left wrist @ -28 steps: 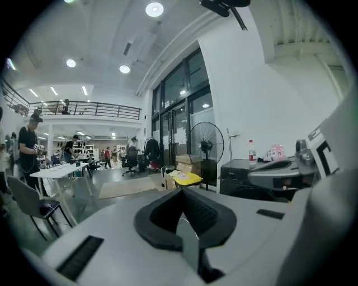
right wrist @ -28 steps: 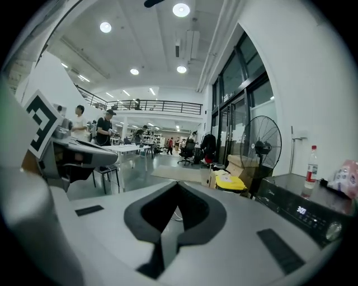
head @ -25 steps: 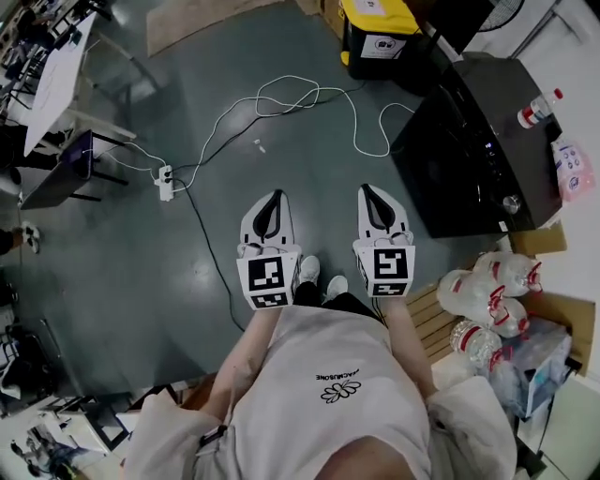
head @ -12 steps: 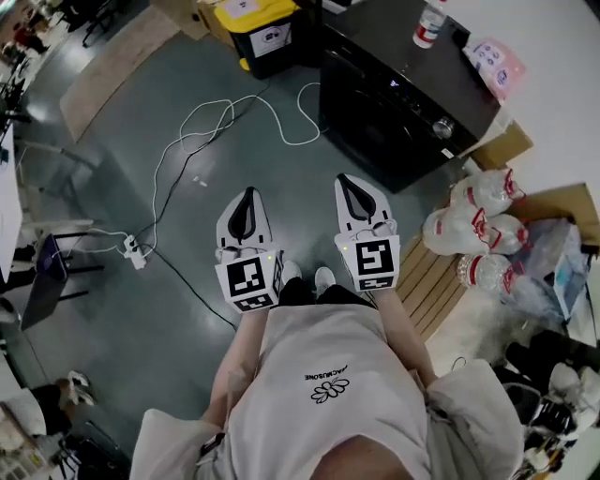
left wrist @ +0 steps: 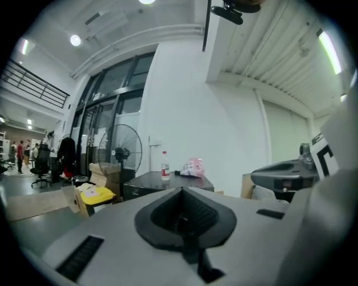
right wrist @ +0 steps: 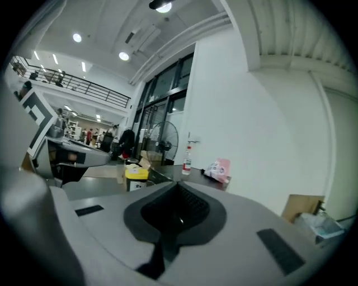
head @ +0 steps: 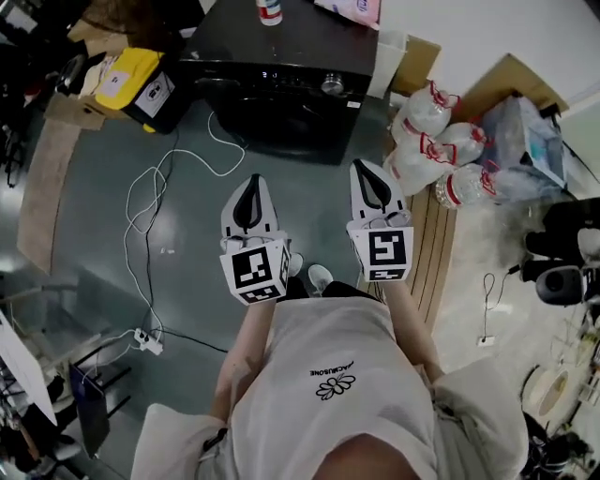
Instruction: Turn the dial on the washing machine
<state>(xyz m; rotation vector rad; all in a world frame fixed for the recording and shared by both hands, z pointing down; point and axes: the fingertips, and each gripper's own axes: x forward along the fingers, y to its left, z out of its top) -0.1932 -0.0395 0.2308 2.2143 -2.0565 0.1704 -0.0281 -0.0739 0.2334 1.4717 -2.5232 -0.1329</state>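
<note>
Head view, looking down: the grey-green floor fills most of the scene, and at its far edge stands the black washing machine, its front facing the person. The person, in a white shirt, stands a little back from the machine, white shoes just showing. To the right lies a wooden pallet, with a heap of large water bottles at its far end, beside the machine. On the machine's left sits a black bin with a yellow lid.

The left gripper and the right gripper are held side by side over the floor, both pointing toward the machine's front and well apart from it. The left gripper view shows its dark pads pressed together with nothing between them; the right gripper view shows the same, jaws closed and empty.

A white cable loops across the floor from the machine's foot to a power strip. On the machine's top stand a small bottle with a red label and a pink packet.

The dial is a silvery knob on the control strip at the top of the machine's front, toward its right end. Neither gripper touches it.
</note>
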